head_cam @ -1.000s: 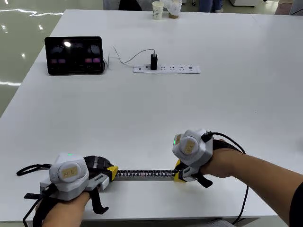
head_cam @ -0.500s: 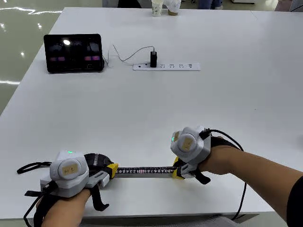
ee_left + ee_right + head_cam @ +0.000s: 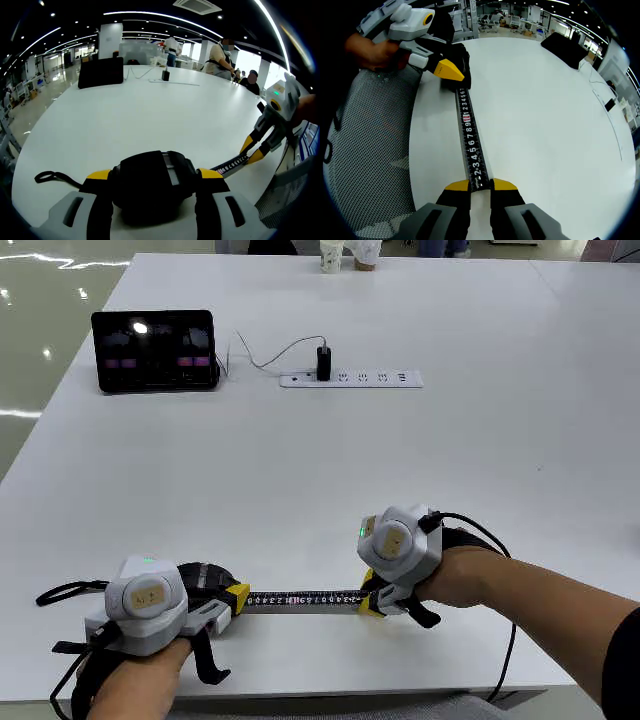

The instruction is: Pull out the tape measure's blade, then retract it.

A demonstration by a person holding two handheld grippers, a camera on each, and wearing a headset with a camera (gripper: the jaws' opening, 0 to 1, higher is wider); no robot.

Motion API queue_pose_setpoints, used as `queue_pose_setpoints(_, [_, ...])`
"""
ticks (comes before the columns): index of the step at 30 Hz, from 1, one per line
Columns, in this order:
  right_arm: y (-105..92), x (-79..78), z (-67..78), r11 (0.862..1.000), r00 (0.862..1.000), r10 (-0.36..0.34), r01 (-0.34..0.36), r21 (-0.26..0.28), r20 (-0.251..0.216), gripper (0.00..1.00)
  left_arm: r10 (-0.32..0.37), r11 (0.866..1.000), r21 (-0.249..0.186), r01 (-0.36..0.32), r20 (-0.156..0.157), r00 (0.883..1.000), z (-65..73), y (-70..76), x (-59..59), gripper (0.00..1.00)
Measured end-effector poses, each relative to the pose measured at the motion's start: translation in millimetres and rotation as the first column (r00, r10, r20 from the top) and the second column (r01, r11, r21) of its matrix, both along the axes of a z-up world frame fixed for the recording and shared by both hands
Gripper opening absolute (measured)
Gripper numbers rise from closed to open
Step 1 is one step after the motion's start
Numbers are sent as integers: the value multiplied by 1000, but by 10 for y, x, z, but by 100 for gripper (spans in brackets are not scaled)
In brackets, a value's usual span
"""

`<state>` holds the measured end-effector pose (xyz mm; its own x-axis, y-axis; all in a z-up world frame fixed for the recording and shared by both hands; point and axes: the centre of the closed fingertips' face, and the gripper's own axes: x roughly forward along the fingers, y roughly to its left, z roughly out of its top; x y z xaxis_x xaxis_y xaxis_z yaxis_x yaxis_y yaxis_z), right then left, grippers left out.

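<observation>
**White workbench, near edge: blade shortening, retraction seemingly under way**

White table [image 3: 420, 460] surface is filling the scene, and the work is happening along its near edge. Closest, the left gripper [image 3: 156, 175] is clamping the tape measure [image 3: 152, 182], its 2 jaws spread to the black body's width. The right gripper [image 3: 480, 185], jaws almost together, is pinching the end of the blade [image 3: 469, 135], which is lying flat on the table between the 2 grippers. Against 1 second ago, the right gripper is sitting slightly nearer the tape measure and less blade is showing. Judging by that, the pull-out is done and the blade is being fed back. Farther off, a tablet [image 3: 155, 350], a power strip [image 3: 350, 380] and cups [image 3: 333, 255] are standing well apart from the work.
</observation>
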<state>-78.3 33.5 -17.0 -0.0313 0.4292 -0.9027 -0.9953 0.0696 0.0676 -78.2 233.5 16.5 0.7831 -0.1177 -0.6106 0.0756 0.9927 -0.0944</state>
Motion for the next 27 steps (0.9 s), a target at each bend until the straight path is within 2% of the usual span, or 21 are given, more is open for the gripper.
queue_pose_setpoints(27, [62, -8, 0, 1000, 1000, -11, 11, 1, -6, 11, -2, 1000, 0, 2, 1, 1000, -4, 5, -4, 62])
